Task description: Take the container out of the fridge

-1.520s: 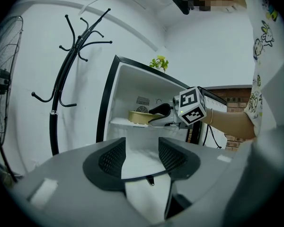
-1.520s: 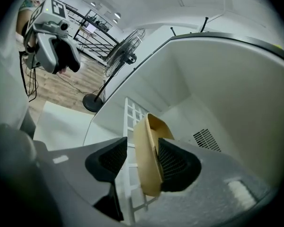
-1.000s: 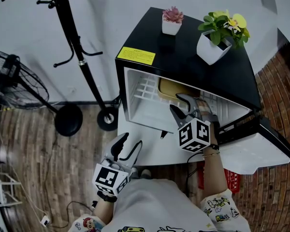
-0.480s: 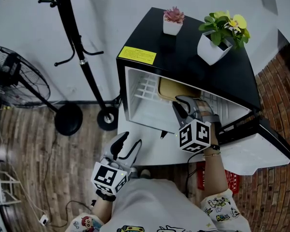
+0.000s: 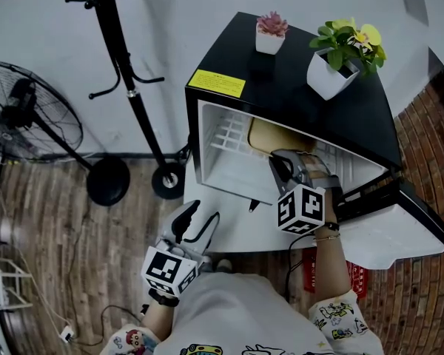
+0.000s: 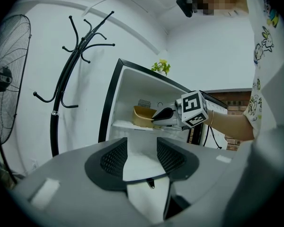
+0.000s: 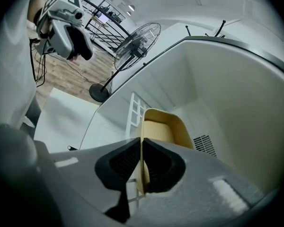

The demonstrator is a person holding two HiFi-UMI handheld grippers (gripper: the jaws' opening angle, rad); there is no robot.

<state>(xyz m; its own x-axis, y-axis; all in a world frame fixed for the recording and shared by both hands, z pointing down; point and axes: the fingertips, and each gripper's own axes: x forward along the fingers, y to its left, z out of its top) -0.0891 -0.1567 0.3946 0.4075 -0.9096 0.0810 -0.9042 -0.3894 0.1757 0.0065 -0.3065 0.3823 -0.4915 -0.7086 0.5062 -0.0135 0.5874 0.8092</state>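
Closing right gripper jaws on container wall inside fridge, pads pressing it. Holding left gripper outside, jaws released, empty.

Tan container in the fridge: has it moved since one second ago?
No. The tan container lies at the same spot under the fridge's top front edge as before; the right gripper's jaws are closing on its wall.

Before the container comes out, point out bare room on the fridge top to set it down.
Free: the front strip of the fridge top, right of the yellow sticker and in front of both plants. Crowded: the back edge, where the flowering plant's pot and the small pink plant stand.
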